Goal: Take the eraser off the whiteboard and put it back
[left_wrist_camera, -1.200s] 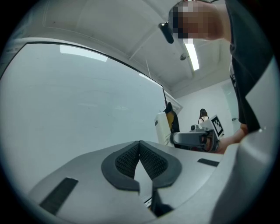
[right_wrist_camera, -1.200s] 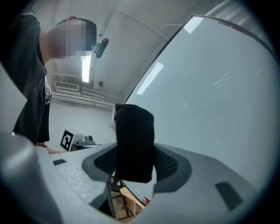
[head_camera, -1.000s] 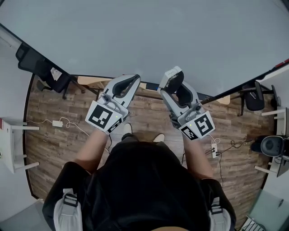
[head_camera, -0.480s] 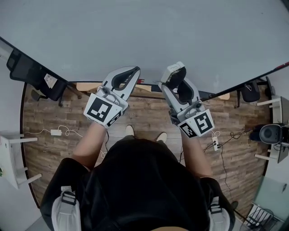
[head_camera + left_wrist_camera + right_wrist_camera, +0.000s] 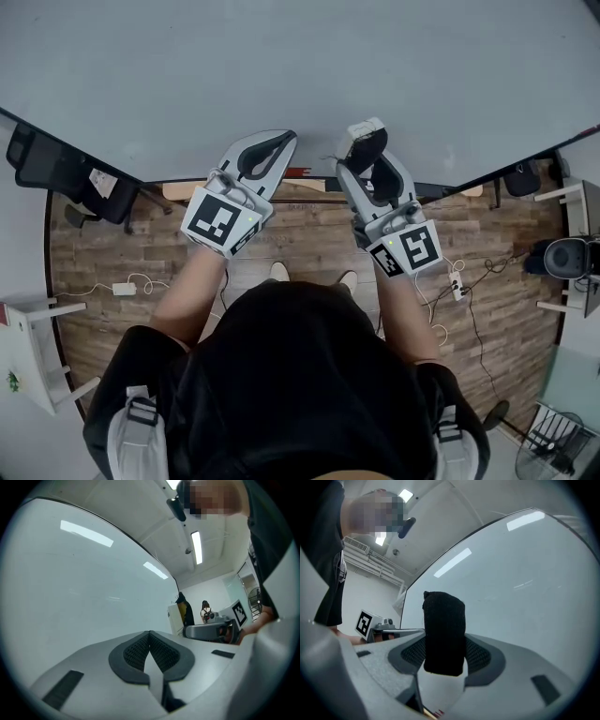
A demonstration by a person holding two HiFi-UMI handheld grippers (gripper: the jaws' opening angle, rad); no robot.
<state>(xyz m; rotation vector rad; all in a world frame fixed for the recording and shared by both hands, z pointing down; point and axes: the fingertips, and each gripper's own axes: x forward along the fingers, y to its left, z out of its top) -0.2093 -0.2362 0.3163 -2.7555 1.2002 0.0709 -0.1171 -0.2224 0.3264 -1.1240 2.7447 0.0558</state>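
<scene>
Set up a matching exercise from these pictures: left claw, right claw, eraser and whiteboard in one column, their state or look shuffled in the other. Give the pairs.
Things:
1. left claw
2. right claw
3. eraser
4. whiteboard

States or looks:
A. black, standing upright in a grip
B. pale and blank, ahead of both claws
C. shut, with nothing in it
D. shut on a thing

Pairs: 1-C, 2-D, 3-A, 4-B
</scene>
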